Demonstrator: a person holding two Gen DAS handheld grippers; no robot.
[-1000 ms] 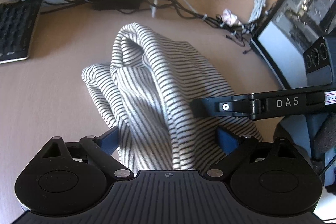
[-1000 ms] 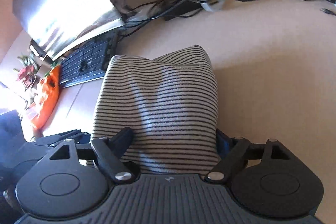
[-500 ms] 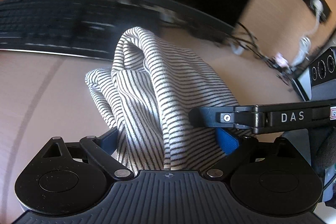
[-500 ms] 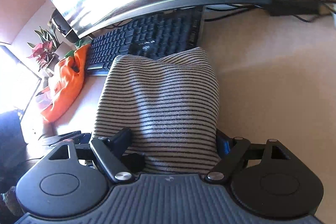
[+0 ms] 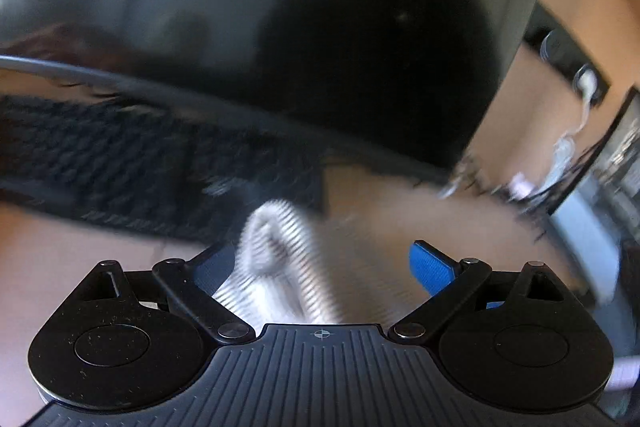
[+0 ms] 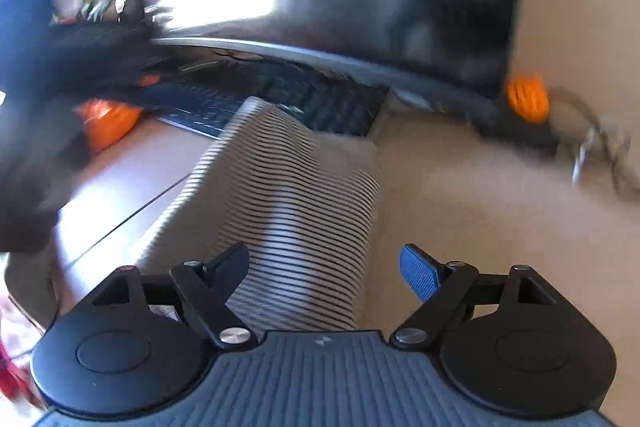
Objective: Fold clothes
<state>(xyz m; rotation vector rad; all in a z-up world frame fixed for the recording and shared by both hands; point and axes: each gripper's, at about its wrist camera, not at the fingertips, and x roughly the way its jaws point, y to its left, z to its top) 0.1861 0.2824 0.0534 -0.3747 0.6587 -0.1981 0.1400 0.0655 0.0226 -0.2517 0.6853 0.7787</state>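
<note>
The striped garment (image 6: 292, 211) lay bunched on the tan desk (image 6: 480, 227), its far end reaching toward the black keyboard (image 6: 304, 95) at about 12 o'clock in the right wrist view. Both tongs stood released. The right tongs (image 6: 324, 271) had their jaws spread, and the cloth ran between them with a clear gap before the blue pad (image 6: 418, 277) at 3 o'clock, so nothing was pinched. The left tongs (image 5: 320, 267) were likewise spread; a blurred hump of the same garment (image 5: 276, 259) sat close against the left-hand pad (image 5: 212, 267), while the right-hand blue pad (image 5: 430, 269) stood apart from it.

Judging by this, the cloth rested under its own weight in a doubled-over heap, which would fit either a fold just set down or a bundle waiting to be taken up. Heavy blur suggested both tools were moving.

Counted: one striped garment, two tongs, one keyboard, one dark curved monitor (image 5: 320, 7) from 10 to 1 o'clock, one small orange pumpkin figure (image 6: 528, 99) at 2 o'clock, one orange object (image 6: 106, 121) at 9 o'clock, too blurred to name, and a tangle of cables (image 6: 600, 155) beyond counting.
</note>
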